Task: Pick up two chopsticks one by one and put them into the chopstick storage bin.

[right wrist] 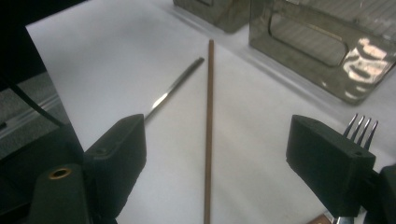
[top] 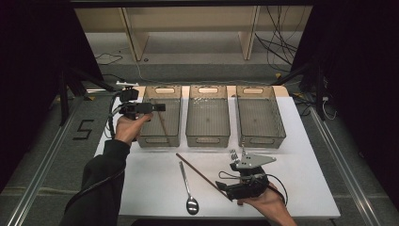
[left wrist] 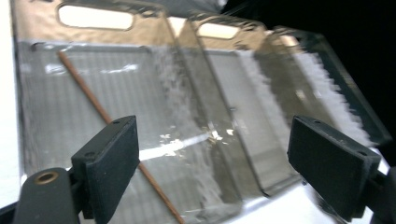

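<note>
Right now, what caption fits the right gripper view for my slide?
Open right gripper over a brown chopstick, with a spoon handle and a fork beside it.

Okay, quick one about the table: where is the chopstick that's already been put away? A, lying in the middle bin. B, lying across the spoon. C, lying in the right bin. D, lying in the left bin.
D: a brown chopstick lies slanted inside the left bin, under the open left gripper; the left gripper view shows the same stick on that bin's floor.
</note>
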A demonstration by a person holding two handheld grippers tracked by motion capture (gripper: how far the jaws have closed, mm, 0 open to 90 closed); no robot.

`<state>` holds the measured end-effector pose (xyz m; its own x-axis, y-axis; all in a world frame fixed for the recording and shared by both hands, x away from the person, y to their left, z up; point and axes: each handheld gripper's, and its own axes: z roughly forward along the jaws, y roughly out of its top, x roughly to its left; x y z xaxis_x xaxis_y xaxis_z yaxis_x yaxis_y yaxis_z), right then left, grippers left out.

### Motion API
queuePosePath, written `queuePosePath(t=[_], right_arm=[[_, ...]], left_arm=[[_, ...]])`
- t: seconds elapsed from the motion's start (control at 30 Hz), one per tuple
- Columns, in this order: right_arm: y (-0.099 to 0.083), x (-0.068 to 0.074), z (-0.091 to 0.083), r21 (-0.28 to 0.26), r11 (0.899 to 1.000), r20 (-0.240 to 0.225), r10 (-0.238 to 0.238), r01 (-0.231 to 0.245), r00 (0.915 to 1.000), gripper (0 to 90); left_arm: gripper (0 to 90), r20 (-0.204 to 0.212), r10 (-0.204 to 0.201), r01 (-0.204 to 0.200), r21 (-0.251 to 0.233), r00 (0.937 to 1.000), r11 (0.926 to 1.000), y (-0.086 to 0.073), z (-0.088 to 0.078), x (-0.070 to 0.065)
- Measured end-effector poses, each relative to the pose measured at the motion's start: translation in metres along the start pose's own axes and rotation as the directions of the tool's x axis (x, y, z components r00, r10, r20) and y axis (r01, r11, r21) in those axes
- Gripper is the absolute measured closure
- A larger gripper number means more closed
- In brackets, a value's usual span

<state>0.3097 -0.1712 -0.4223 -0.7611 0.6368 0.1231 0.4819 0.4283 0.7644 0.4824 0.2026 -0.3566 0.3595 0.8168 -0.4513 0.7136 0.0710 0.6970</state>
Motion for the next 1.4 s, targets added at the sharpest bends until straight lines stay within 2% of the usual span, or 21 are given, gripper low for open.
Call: queuePosePath(t=[0.17, 0.23, 0.33, 0.43, 0.57, 0.67, 0.73, 0.8, 0.87, 0.97, 1.07, 1.17, 1.2, 1.3, 1.37, 1.4], right_arm=[[0.002, 0.002, 0.006, 0.079, 0.997, 0.012, -0.011, 0.010, 0.9999, 22.5], [0.003, 0.004, 0.010, 0.116, 0.993, 0.019, -0.026, 0.024, 0.9995, 24.4], [0.006, 0.005, 0.017, 0.175, 0.984, 0.021, -0.032, 0.028, 0.9993, 28.7], [0.013, 0.005, 0.027, 0.271, 0.962, 0.004, -0.035, 0.032, 0.9994, 32.7], [0.025, 0.008, 0.045, 0.391, 0.920, -0.026, -0.023, 0.031, 0.9994, 38.8], [0.031, 0.009, 0.058, 0.445, 0.895, -0.015, -0.043, 0.045, 0.9990, 43.9], [0.033, 0.008, 0.065, 0.478, 0.878, 0.005, -0.049, 0.040, 0.9988, 46.3], [0.033, 0.006, 0.072, 0.502, 0.864, 0.000, -0.050, 0.043, 0.9988, 48.5], [0.034, 0.004, 0.075, 0.526, 0.849, -0.006, -0.055, 0.049, 0.9985, 51.4], [0.037, 0.002, 0.080, 0.553, 0.832, -0.008, -0.052, 0.048, 0.9986, 55.9], [0.041, 0.001, 0.082, 0.569, 0.821, -0.017, -0.045, 0.047, 0.9988, 59.8], [0.042, -0.002, 0.085, 0.585, 0.810, -0.015, -0.036, 0.038, 0.9992, 60.7], [0.042, -0.003, 0.086, 0.591, 0.806, -0.015, -0.039, 0.040, 0.9991, 60.9], [0.041, -0.002, 0.089, 0.605, 0.795, -0.024, -0.038, 0.045, 0.9990, 63.4], [0.041, -0.001, 0.092, 0.611, 0.790, -0.025, -0.046, 0.052, 0.9986, 65.3], [0.040, -0.001, 0.093, 0.617, 0.784, -0.026, -0.053, 0.058, 0.9982, 67.0]], left_arm=[[16.3, 0.037, 0.052, -0.051, -0.031, 0.9980, 0.9982, -0.022, -0.018, -0.009], [16.3, 0.048, 0.071, -0.069, -0.046, 0.9963, 0.9965, -0.033, -0.024, -0.013], [15.9, 0.065, 0.104, -0.102, -0.044, 0.9924, 0.9938, -0.048, -0.030, -0.016], [15.7, 0.094, 0.123, -0.118, -0.057, 0.9880, 0.9915, -0.062, -0.036, -0.018], [15.7, 0.129, 0.169, -0.161, -0.073, 0.9771, 0.9843, -0.079, -0.042, -0.019], [15.7, 0.130, 0.184, -0.172, -0.098, 0.9744, 0.9803, -0.087, -0.048, -0.018], [15.7, 0.134, 0.202, -0.188, -0.107, 0.9701, 0.9762, -0.093, -0.052, -0.018], [15.7, 0.145, 0.219, -0.203, -0.115, 0.9650, 0.9723, -0.100, -0.055, -0.018], [15.7, 0.153, 0.223, -0.208, -0.108, 0.9626, 0.9720, -0.110, -0.056, -0.017], [15.7, 0.152, 0.233, -0.219, -0.105, 0.9605, 0.9701, -0.125, -0.057, -0.017], [15.7, 0.159, 0.250, -0.234, -0.109, 0.9552, 0.9660, -0.138, -0.057, -0.017], [15.7, 0.181, 0.238, -0.218, -0.120, 0.9543, 0.9684, -0.148, -0.058, -0.017], [15.7, 0.183, 0.244, -0.224, -0.122, 0.9523, 0.9668, -0.151, -0.058, -0.017], [15.7, 0.188, 0.244, -0.226, -0.112, 0.9515, 0.9676, -0.158, -0.055, -0.018], [15.7, 0.162, 0.266, -0.253, -0.097, 0.9502, 0.9625, -0.162, -0.053, -0.019], [15.7, 0.156, 0.265, -0.253, -0.092, 0.9517, 0.9631, -0.163, -0.052, -0.019]])
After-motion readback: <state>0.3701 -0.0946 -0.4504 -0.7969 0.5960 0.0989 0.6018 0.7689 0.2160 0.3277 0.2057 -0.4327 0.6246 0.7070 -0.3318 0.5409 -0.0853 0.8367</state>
